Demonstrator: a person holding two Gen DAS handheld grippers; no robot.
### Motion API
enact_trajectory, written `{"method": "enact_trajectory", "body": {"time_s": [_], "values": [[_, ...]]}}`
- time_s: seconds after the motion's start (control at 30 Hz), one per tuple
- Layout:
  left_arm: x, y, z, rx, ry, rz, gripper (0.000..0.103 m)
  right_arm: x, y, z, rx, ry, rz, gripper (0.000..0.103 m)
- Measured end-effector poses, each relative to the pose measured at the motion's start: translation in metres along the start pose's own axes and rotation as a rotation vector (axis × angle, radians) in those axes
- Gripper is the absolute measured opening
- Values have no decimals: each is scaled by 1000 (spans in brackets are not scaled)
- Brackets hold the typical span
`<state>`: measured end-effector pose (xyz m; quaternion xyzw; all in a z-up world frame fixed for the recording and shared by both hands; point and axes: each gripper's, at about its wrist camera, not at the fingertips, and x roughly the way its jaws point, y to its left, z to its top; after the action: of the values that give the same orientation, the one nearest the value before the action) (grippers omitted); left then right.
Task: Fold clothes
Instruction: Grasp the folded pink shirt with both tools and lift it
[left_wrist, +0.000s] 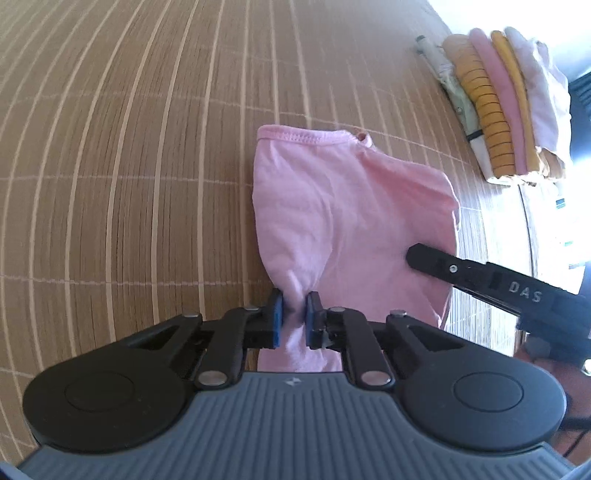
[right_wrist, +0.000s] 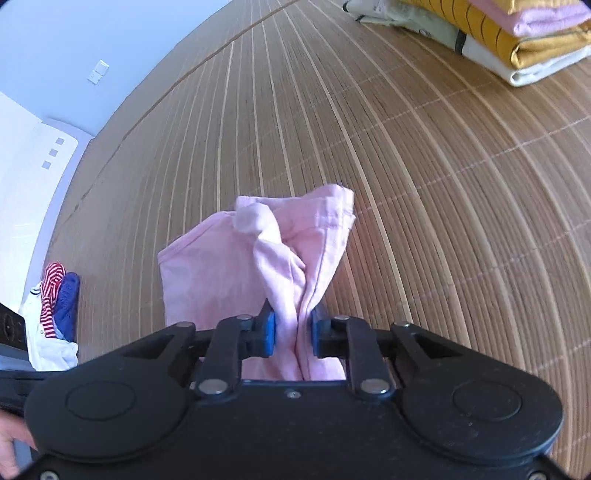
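The pink garment (left_wrist: 347, 206) lies on the bamboo mat (left_wrist: 129, 166) in the middle of the left wrist view, and its near edge is bunched between the blue pads of the left gripper (left_wrist: 295, 317), which are narrow and press on the cloth. In the right wrist view the right gripper (right_wrist: 293, 328) also pinches a thick fold of this garment low in the centre. A stack of folded clothes (left_wrist: 506, 103) rests at the upper right.

Bare mat (left_wrist: 129, 166) left; folded stack (left_wrist: 502, 107) far right
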<state>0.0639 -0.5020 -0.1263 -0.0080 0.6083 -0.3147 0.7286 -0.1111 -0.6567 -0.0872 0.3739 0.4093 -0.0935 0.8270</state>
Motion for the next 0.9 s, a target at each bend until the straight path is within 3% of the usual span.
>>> {"method": "enact_trajectory", "body": {"time_s": [0.23,0.5,0.73,0.9], "values": [[-19,-36,-14,2,-37,12,13,-47,17,-9,-173,-29,8,17],[-57,-114,-19,-92,-180,2,13,-95,33,44,-321,-31,113,17],[-105,-210,27,-17,-339,-36,13,-164,26,118,-453,-155,175,17],[-100,-287,85,52,-425,-106,13,-211,-9,188,-432,-282,182,18]]}}
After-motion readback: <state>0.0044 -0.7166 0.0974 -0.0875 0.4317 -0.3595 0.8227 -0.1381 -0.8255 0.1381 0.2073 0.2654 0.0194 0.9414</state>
